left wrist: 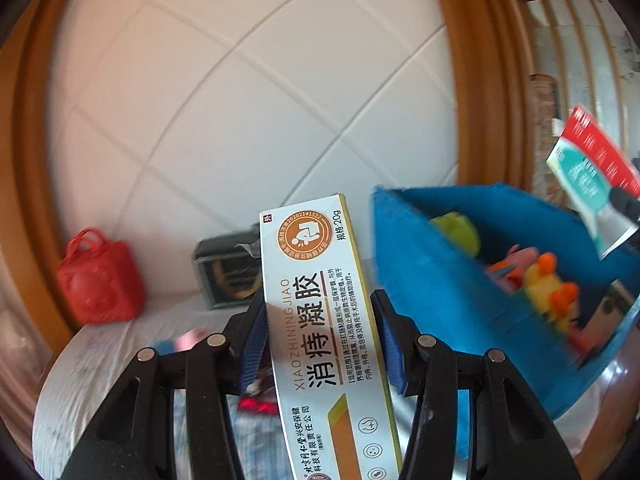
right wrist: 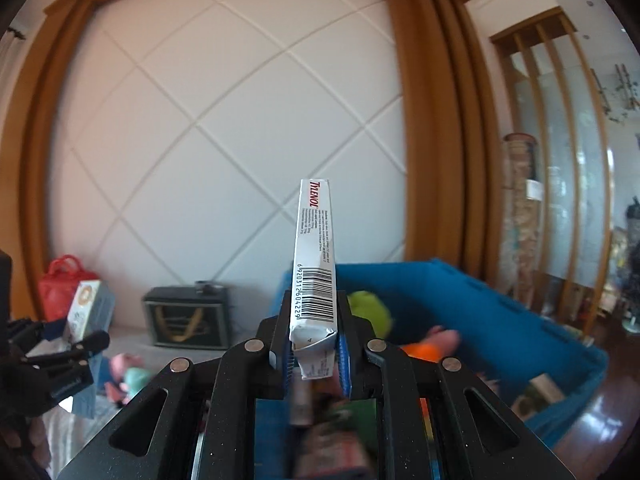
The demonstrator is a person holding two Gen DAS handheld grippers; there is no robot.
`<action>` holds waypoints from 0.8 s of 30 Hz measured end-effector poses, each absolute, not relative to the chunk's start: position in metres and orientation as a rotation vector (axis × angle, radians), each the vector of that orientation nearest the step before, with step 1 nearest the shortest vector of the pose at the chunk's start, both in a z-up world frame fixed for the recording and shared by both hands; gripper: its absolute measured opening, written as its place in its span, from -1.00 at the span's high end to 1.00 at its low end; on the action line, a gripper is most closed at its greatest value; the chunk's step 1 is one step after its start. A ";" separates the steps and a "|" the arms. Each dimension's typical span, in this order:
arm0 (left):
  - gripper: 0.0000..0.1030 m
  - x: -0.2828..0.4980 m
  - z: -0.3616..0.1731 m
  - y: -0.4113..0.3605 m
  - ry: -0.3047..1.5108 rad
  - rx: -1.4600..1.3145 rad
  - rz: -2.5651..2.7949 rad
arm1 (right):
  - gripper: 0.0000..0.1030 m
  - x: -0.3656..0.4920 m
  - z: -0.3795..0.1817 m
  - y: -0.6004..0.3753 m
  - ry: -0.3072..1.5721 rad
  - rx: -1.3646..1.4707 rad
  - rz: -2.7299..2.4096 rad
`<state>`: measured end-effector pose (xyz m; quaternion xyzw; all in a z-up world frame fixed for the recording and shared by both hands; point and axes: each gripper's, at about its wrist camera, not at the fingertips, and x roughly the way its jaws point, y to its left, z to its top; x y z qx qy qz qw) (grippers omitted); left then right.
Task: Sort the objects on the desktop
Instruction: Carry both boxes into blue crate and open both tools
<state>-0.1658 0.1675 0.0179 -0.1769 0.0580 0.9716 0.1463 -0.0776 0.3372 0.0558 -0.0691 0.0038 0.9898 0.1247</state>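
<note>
Your left gripper (left wrist: 320,332) is clamped on a long white ointment box (left wrist: 320,320) printed with an orange round mark and dark lettering; the blue pads press its two long sides, and the box stands nearly upright, leaning slightly to the left at its top. Behind it, toward the far left corner of the white-covered table (left wrist: 100,344), a red bag (left wrist: 100,278) with a handle sits against the wall, and a dark framed box (left wrist: 228,272) stands just right of it near the table's back edge. To the right, a blue bin (left wrist: 440,280) holds a green soft toy (left wrist: 456,232) and a yellow and orange toy (left wrist: 548,284), both blurred. Your right gripper (right wrist: 314,346) is closed tight on a slim white Tylenol box (right wrist: 314,256), seen edge-on from its own camera with the barcode facing you, standing upright above the bin's near rim. From the left camera that same box shows its red and teal face at the right edge of view, above the bin.
</note>
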 end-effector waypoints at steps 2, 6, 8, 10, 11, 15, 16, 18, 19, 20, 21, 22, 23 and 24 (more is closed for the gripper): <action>0.04 -0.163 0.033 0.202 0.164 -0.461 2.755 | 0.67 -0.079 0.060 0.368 0.015 -0.217 2.833; 0.04 -0.158 0.055 0.268 0.162 -0.421 2.685 | 0.67 -0.081 0.061 0.418 -0.003 -0.248 2.763; 0.04 -0.157 0.062 0.299 0.172 -0.428 2.650 | 0.67 -0.083 0.060 0.440 -0.009 -0.280 2.738; 0.04 -0.154 0.064 0.326 0.198 -0.441 2.626 | 0.67 -0.078 0.058 0.458 -0.016 -0.305 2.719; 0.04 -0.152 0.067 0.338 0.218 -0.447 2.618 | 0.67 -0.081 0.055 0.468 -0.016 -0.325 2.711; 0.04 -0.160 0.053 0.372 0.289 -0.545 2.590 | 0.67 -0.080 0.040 0.493 -0.005 -0.379 2.685; 0.04 -0.163 0.048 0.379 0.298 -0.588 2.576 | 0.66 -0.078 0.035 0.493 -0.004 -0.392 2.682; 0.04 -0.167 0.040 0.388 0.316 -0.643 2.563 | 0.66 -0.079 0.029 0.499 0.000 -0.418 2.677; 0.04 -0.169 0.036 0.392 0.330 -0.664 2.560 | 0.66 -0.079 0.027 0.503 -0.002 -0.428 2.670; 0.04 -0.170 0.031 0.397 0.347 -0.682 2.558 | 0.66 -0.081 0.024 0.508 0.000 -0.444 2.669; 0.04 -0.169 0.030 0.397 0.356 -0.694 2.556 | 0.66 -0.082 0.024 0.512 0.003 -0.452 2.667; 0.04 -0.169 0.028 0.399 0.366 -0.707 2.551 | 0.66 -0.084 0.022 0.516 0.005 -0.467 2.662; 0.04 -0.167 0.023 0.403 0.373 -0.716 2.549 | 0.66 -0.085 0.019 0.519 0.008 -0.482 2.658; 0.04 -0.166 0.023 0.404 0.378 -0.725 2.546 | 0.66 -0.085 0.018 0.521 0.010 -0.490 2.656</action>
